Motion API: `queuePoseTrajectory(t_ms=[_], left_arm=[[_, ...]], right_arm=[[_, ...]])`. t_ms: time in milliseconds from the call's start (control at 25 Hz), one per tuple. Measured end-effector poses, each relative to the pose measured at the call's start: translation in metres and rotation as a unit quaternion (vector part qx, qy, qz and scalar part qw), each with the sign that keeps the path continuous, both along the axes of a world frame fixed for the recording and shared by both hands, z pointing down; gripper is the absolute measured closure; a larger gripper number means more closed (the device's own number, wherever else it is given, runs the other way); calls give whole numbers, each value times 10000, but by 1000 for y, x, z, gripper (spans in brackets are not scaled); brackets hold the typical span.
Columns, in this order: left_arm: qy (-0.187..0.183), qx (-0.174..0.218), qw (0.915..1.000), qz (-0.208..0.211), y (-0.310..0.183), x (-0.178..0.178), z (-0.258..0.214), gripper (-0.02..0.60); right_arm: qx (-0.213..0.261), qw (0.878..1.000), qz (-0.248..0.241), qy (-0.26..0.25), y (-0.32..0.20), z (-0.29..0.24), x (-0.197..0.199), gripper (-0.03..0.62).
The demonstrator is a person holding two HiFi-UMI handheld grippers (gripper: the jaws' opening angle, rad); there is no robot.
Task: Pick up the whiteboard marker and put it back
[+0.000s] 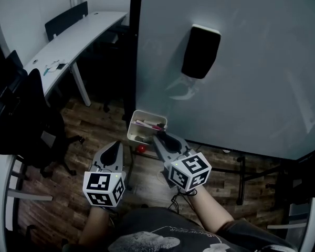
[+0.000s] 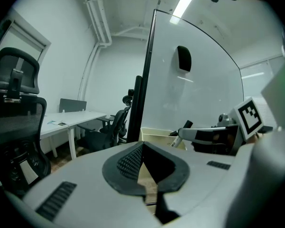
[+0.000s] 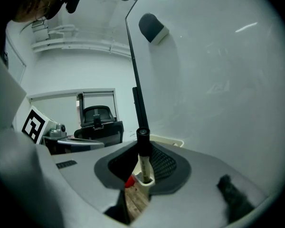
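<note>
Nearest: the person's two forearms, each ending in a marker cube.

Left tongs [image 1: 116,145]: pressed together at the tips and empty. They are held low, left of the right pair and apart from it.

Right tongs [image 1: 159,138]: pinching the whiteboard marker [image 3: 144,164]. The marker stands roughly upright between the ridged pads, black cap up. The pads bear on the pale barrel just under the cap. The lower end shows below the pads, with the wood floor behind it.

Just beyond the right tips: a white tray [image 1: 148,113] at the foot of the whiteboard [image 1: 252,67], with other pens lying in it. The held marker is near the tray's front rim, not yet inside. A small red thing [image 1: 141,149] sits below the tray; cannot tell what it is.

Further: black eraser [image 1: 201,51] stuck high on the board. Far left: a white bench [image 1: 73,43] with papers, and dark office chairs [image 1: 26,119].

Handling, as judged:
- Marker is light and rigid, with a smooth round plastic barrel.
- It is likely to roll or pivot between flat pads if pinched off-centre.
- A hold across mid-barrel is steadier than one on the cap, which could pull off.
- The present grip sits high on the barrel, so the tail may swing.
- Lower it into the tray before spreading the tongs, so it does not bounce out.
</note>
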State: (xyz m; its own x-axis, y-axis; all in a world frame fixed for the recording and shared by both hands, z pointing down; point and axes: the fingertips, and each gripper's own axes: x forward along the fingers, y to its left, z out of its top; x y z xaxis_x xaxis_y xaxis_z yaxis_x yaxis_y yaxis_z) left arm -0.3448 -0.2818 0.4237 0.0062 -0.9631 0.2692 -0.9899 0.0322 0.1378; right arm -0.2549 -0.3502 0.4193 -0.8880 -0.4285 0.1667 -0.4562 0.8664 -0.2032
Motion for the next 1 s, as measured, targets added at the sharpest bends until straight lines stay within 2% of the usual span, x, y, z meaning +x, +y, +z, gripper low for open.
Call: queuePoseTrajectory(t_ms=[360,560,1000], left_arm=[[-5,31,10000,-13,5,7,-2,569],[-16,21,10000,-43,14,14,-2,569],[-72,109,9999,-100,35,40,-12,569]], right_arm=[[-217,9997,124,-75,-3,7,11,513],[-144,9999,81,37,1,6,17,510],[-48,9996,209,-180,13,-15,48,496]])
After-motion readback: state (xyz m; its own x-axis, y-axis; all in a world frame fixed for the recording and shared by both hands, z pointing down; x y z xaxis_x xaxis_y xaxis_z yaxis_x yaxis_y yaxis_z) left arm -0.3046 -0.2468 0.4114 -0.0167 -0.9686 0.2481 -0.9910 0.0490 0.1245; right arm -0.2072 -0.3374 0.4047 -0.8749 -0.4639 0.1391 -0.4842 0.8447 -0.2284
